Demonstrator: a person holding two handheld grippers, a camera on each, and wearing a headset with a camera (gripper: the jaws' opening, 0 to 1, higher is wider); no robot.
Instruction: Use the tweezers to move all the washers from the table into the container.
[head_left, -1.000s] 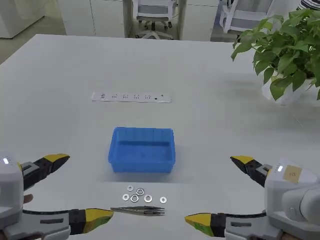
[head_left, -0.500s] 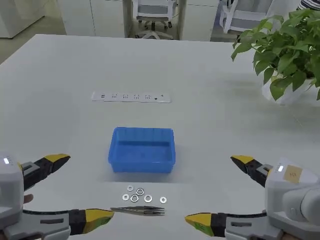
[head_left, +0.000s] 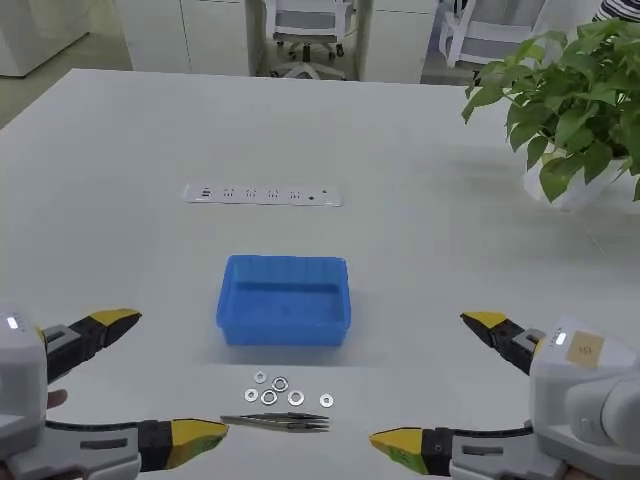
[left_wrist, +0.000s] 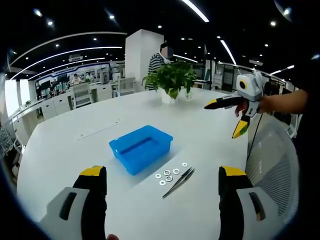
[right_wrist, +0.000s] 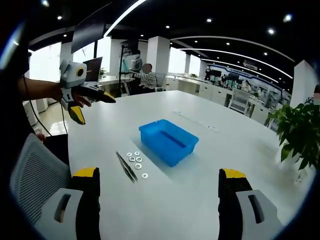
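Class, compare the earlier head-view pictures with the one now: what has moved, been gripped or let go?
Nothing visibly changed. The left gripper and right gripper are open and empty as before; the tweezers and washers lie untouched on the table by the blue container.

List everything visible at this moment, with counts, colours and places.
Table: one, white, under everything.
Container: one, blue, table centre.
Washers: six, silver, clustered on the table in front of the container.
Tweezers: one, grey metal, lying flat just nearer than the washers.
Power strip: one, white, beyond the container.
Plant: one, green, white pot, far right.
Office chairs: two, white-grey, past the table's far edge.
Left gripper: one, yellow-black jaws, open, near left.
Right gripper: one, yellow-black jaws, open, near right.
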